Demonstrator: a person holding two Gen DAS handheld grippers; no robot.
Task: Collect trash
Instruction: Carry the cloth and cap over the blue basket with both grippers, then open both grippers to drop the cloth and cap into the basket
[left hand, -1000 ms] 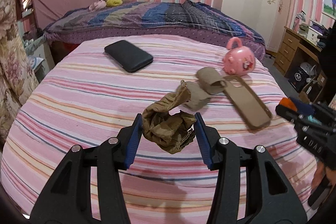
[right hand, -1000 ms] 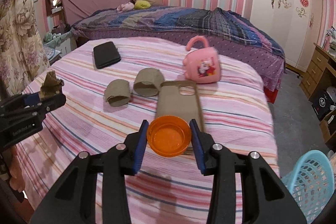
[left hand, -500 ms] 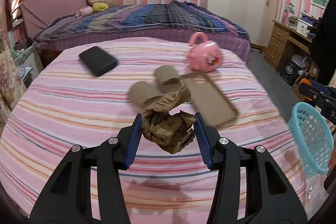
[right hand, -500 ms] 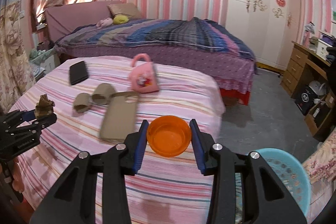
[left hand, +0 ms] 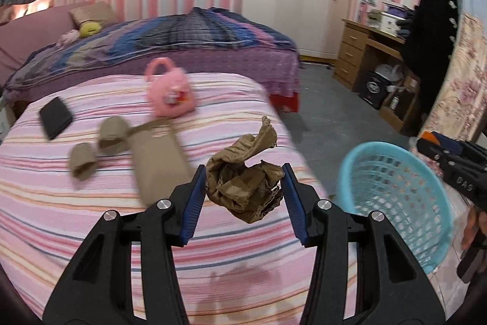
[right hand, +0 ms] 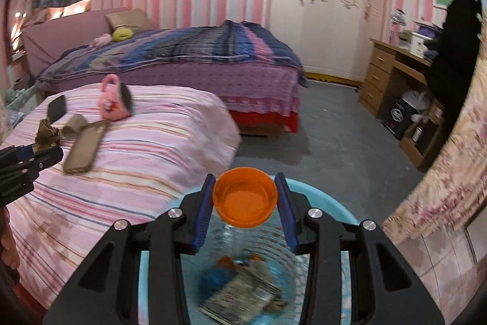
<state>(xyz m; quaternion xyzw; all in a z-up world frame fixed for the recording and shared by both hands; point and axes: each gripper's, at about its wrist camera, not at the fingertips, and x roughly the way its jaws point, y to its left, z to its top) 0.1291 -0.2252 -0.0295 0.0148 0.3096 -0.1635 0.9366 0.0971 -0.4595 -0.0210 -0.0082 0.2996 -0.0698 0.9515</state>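
The left tongs (left hand: 243,191) are clamped on a crumpled wad of brown paper (left hand: 245,183), its blue-lined fingers (left hand: 194,203) pressing the wad from both sides while a twisted tail of the paper sticks up above them. The wad hangs in the air over the near right corner of the pink striped bed (left hand: 91,218), clear of the cover. To its right, beside the bed, stands the light blue mesh basket (left hand: 395,197), tilted toward the camera in the left wrist view, with the right tongs reaching in at that view's right edge. The right tongs (right hand: 245,201) grip an orange plastic lid (right hand: 245,197) by its rim, hollow side facing the camera, and hold it directly above the basket (right hand: 322,197); in the basket's bottom lie blurred pieces of trash (right hand: 243,285), among them something blue, something orange and a printed wrapper. On the bed cover rest a pink mug (left hand: 170,93) lying on its side, a tan phone case (left hand: 158,160), two short brown cardboard rolls (left hand: 97,142) close together next to the case, and a black wallet-like case (left hand: 54,116) set well apart near the far left edge. Behind stands a second bed (right hand: 182,57) with a dark plaid blanket, then a white wardrobe (right hand: 322,5) and a wooden desk (right hand: 392,72) along the right wall.
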